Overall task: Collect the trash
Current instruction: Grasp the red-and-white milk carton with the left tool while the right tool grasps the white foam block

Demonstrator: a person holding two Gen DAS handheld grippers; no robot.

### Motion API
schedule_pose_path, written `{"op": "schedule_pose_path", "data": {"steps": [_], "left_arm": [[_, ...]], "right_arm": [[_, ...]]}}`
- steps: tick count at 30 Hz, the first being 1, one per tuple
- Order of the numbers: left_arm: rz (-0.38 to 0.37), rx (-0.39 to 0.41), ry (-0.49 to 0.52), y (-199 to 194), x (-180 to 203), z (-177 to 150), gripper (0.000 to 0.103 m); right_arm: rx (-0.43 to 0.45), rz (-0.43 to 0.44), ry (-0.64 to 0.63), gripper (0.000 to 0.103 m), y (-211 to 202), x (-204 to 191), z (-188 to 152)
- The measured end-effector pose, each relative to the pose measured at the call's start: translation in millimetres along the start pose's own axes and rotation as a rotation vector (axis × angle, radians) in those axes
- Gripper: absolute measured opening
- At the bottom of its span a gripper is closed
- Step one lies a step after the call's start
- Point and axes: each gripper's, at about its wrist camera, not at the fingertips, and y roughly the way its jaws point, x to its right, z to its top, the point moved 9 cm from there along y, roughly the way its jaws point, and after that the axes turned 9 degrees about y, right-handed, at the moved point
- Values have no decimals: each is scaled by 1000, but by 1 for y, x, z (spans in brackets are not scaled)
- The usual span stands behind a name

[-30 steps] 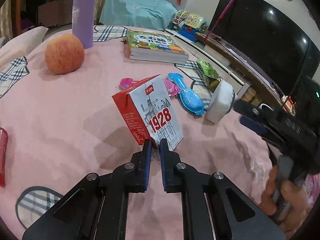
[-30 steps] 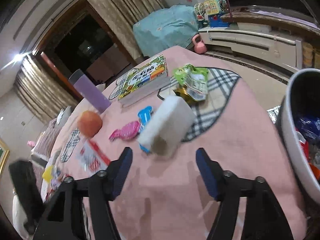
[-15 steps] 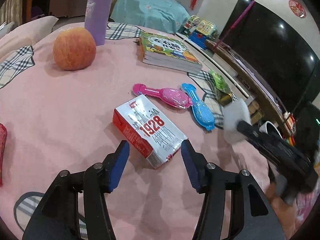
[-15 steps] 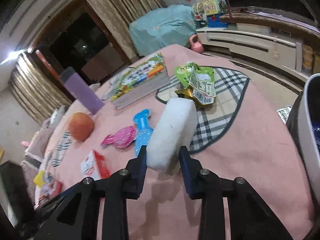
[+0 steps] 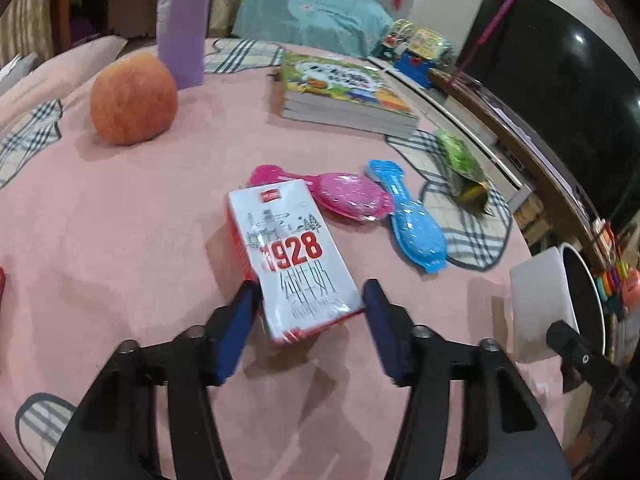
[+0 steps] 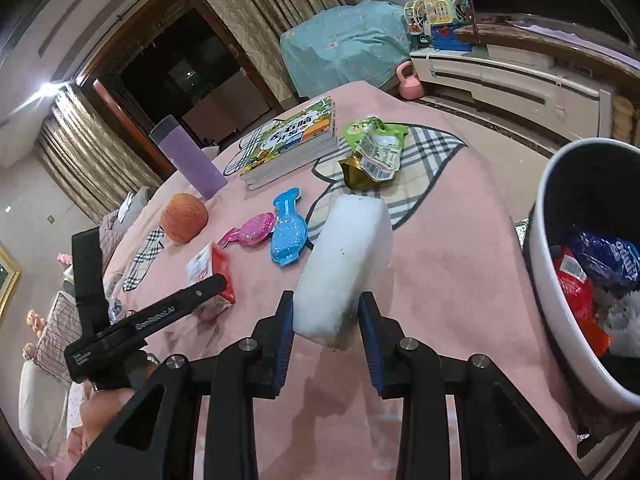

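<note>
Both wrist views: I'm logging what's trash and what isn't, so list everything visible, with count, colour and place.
Milk carton: 1, red and white, flat between the closing left jaws.
White foam block: 1, clamped in right gripper.
Snack wrapper: 1, green and gold, on plaid patch.
Round bin: 1, white rim, right of the table, wrappers inside.
Plastic brushes: 2, pink, blue, side by side.
Apple: 1, orange-red, far left.
Tall bottle: 1, purple, behind apple.
Books: 1 stack, green cover.
Tablecloth: 1, pink.
Left gripper: black, blue pads.
Right gripper: black, blue pads.
</note>
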Motion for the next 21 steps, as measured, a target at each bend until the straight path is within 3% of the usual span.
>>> {"op": "schedule_pose_path", "data": {"steps": [11,21], "left_arm": [[-95,15,212,-38,84,-31,49],[-149,48,327,-61,151,-37,49]], "right_arm": [[58,44,18,32,-41,7,-6],[100,24,28,32,-81,32,-10]]}}
